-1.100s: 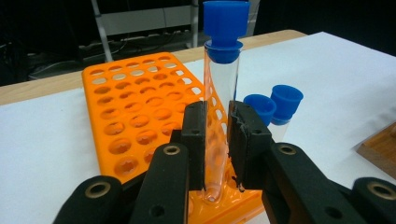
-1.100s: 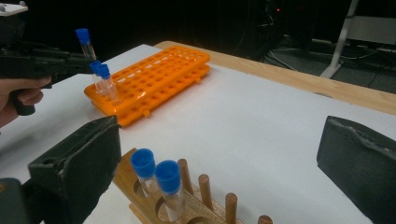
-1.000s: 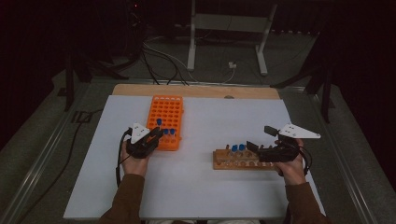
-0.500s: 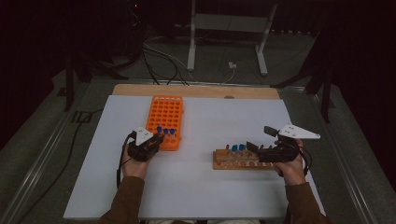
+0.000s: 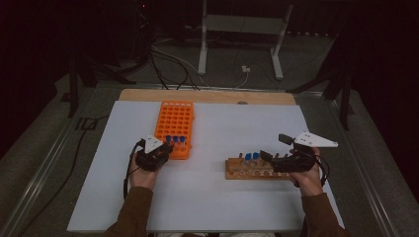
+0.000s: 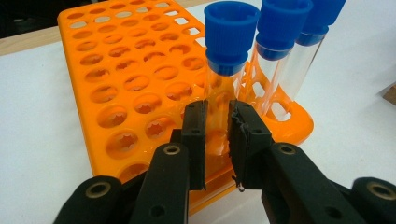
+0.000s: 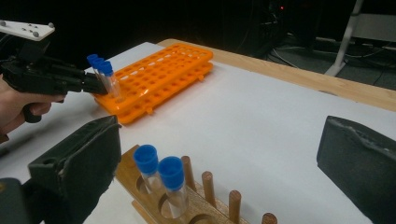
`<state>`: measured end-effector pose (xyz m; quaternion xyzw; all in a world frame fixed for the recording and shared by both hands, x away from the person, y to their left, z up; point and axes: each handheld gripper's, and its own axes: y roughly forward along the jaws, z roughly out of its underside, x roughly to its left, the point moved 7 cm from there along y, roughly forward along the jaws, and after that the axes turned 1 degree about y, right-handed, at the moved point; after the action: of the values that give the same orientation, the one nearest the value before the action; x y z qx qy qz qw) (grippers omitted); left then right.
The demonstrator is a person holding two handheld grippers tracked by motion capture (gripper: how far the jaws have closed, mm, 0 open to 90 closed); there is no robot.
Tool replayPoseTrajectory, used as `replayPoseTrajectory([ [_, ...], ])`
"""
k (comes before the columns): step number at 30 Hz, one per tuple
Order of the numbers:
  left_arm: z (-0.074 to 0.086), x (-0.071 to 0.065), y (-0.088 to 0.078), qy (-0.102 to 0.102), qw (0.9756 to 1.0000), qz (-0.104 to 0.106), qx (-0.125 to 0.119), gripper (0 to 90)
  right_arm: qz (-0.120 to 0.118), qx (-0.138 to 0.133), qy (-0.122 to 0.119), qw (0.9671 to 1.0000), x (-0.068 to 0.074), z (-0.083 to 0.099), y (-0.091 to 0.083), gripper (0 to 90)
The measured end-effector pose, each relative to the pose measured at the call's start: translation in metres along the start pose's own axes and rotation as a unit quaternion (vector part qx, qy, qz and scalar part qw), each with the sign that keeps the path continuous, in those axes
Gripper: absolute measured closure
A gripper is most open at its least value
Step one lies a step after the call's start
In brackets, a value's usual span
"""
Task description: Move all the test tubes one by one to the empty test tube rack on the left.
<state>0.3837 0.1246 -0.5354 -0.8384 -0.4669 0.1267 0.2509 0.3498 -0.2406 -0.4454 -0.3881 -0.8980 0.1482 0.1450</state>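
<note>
An orange tube rack point(image 5: 176, 118) lies on the white table, with three blue-capped clear tubes point(image 5: 175, 139) standing at its near end. My left gripper point(image 5: 167, 149) is shut on one of those tubes point(image 6: 219, 93), its pads pressing the glass below the blue cap; the other two tubes point(image 6: 282, 56) stand just behind it. A wooden peg rack point(image 5: 257, 170) lies at the right and holds two blue-capped tubes point(image 7: 161, 175). My right gripper point(image 5: 274, 147) hovers at that rack with its jaws wide open point(image 7: 222, 128) and nothing between them.
Most holes of the orange rack point(image 6: 126, 79) are unfilled. A wooden strip point(image 5: 207, 95) runs along the table's far edge. Cables and a metal stand point(image 5: 237, 29) lie on the dark floor beyond. White table surface point(image 5: 222, 202) stretches between the hands and the near edge.
My left hand has shifted slightly at the near end of the orange rack. The right hand has kept still.
</note>
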Motion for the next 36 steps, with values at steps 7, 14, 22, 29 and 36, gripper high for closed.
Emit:
replayPoseTrajectory([
  [7,0.0,-0.001,-0.002,-0.012,0.9999,0.003,0.0,75.3,-0.001,0.001,0.0,1.0,0.0,0.001,0.001,0.1],
  [14,-0.004,-0.001,-0.01,-0.031,0.9993,0.012,-0.017,61.6,-0.001,0.003,0.001,1.0,-0.001,0.002,0.0,0.1],
  [22,-0.011,-0.001,-0.029,-0.061,0.9958,0.027,-0.062,47.9,0.004,0.016,-0.008,0.9998,-0.001,0.007,0.003,0.9],
  [29,-0.015,-0.006,-0.042,-0.068,0.9936,0.034,-0.083,35.5,0.007,0.03,-0.013,0.9994,0.001,0.015,0.009,2.9],
  [36,-0.017,-0.01,-0.05,-0.067,0.9937,0.021,-0.088,13.8,0.005,0.048,-0.024,0.9985,0.003,0.024,0.012,7.7],
])
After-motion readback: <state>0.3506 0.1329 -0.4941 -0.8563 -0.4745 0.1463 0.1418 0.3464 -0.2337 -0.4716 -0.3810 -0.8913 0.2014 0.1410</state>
